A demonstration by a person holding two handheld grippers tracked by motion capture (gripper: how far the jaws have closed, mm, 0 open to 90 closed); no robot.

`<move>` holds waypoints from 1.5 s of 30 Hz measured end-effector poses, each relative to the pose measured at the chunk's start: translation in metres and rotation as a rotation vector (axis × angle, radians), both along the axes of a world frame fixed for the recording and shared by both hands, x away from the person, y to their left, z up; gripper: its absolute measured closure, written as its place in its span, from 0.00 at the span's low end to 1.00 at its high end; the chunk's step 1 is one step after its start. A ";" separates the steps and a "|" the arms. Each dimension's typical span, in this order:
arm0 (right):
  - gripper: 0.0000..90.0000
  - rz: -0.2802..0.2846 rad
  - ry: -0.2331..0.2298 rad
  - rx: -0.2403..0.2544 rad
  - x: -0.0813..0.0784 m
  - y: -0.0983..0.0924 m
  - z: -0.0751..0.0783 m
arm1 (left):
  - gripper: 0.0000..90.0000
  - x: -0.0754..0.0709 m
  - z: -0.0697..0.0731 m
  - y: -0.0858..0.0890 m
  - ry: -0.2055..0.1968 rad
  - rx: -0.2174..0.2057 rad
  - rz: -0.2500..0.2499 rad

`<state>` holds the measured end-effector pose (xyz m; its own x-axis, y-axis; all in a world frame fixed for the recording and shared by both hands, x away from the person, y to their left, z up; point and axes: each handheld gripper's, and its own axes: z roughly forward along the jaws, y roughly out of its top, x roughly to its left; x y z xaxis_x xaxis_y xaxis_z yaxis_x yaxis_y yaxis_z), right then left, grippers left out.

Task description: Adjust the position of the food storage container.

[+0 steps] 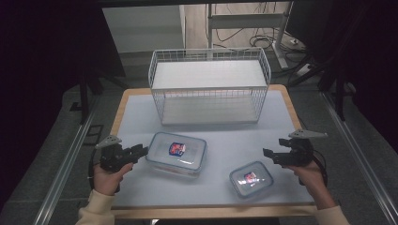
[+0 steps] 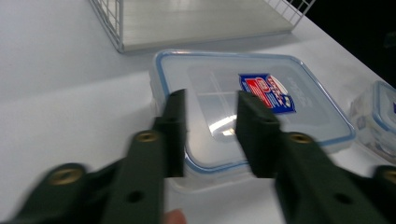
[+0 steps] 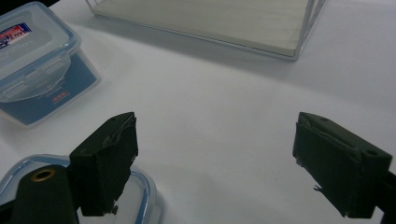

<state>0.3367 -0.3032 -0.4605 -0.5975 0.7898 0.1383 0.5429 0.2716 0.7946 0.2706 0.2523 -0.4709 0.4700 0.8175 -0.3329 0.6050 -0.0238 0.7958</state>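
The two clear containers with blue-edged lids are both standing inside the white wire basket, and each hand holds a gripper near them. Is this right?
Not quite. The high view shows the large container and the small container standing on the table, in front of the white wire basket, not inside it. The rest holds: the left gripper is beside the large one and the right gripper is near the small one.

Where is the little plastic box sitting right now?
In the high view the small box sits near the table's front edge, right of centre, between the big box and the right tool.
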 end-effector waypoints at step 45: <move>0.20 0.013 0.022 -0.055 0.000 -0.001 -0.011 | 1.00 -0.007 -0.036 -0.131 0.127 0.218 -0.400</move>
<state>0.3363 -0.3038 -0.4715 -0.6051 0.7888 0.1081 0.5561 0.3215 0.7664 0.2636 0.1212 -0.5064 0.7293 0.6375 -0.2484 0.6061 -0.4336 0.6668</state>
